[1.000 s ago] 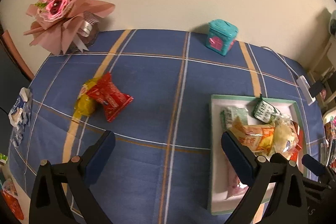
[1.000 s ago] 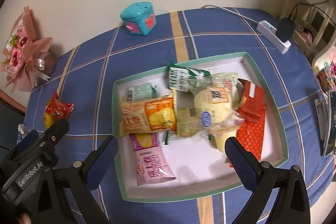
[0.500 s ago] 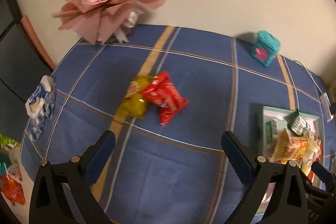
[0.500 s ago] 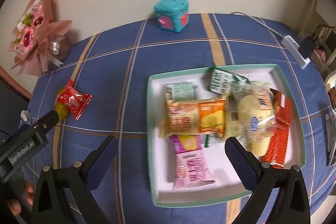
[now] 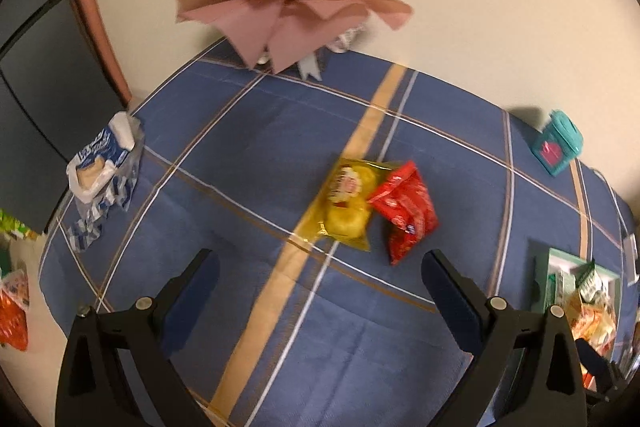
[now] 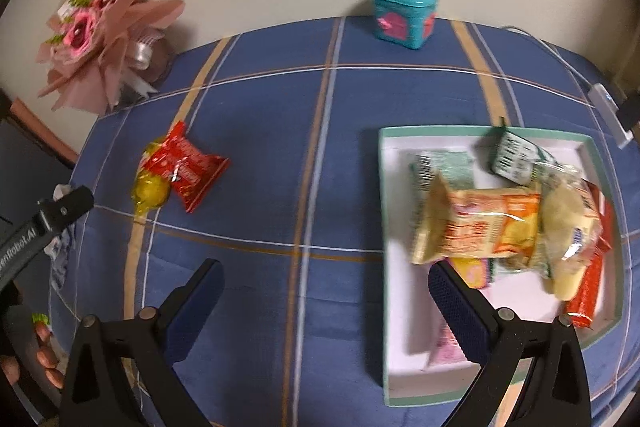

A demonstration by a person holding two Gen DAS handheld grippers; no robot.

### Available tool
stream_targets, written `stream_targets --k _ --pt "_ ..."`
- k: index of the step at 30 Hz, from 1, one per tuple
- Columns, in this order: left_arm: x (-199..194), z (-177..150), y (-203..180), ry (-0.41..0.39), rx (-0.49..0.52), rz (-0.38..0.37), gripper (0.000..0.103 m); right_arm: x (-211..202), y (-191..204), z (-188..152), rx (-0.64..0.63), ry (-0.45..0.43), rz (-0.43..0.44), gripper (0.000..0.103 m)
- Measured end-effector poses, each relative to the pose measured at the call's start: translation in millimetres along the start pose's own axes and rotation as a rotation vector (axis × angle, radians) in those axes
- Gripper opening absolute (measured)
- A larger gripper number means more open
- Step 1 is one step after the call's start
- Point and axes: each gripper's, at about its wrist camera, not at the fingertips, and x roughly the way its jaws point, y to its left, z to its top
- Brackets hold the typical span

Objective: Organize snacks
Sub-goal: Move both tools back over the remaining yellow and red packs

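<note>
Blue plaid tablecloth (image 5: 248, 155) against cream wall, yellow snack packet (image 5: 347, 205) touching red snack packet (image 5: 406, 209) mid-cloth, green-rimmed tray (image 6: 472, 134) of snacks well apart, left gripper (image 5: 320, 285) fingers apart, empty, right gripper (image 6: 326, 293) fingers apart, empty.

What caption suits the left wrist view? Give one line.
Open left gripper above a blue tablecloth, facing a yellow snack pack touching a red one.

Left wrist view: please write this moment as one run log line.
left gripper: open, empty | ahead: yellow packet, red packet touching on cloth | tray: filled
</note>
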Motion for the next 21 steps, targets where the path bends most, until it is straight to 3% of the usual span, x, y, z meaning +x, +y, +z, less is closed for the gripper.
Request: stream_targets --k 7,21 --pt "16.0 9.1 13.9 0.018 -0.051 -0.084 0.101 11.1 17.7 6.0 -0.058 -0.002 -0.010 0.103" --pt "66.5 30.8 13.5 0.028 -0.054 -0.111 0.101 51.5 71.2 44.2 -0.187 -0.047 0.043 0.103"
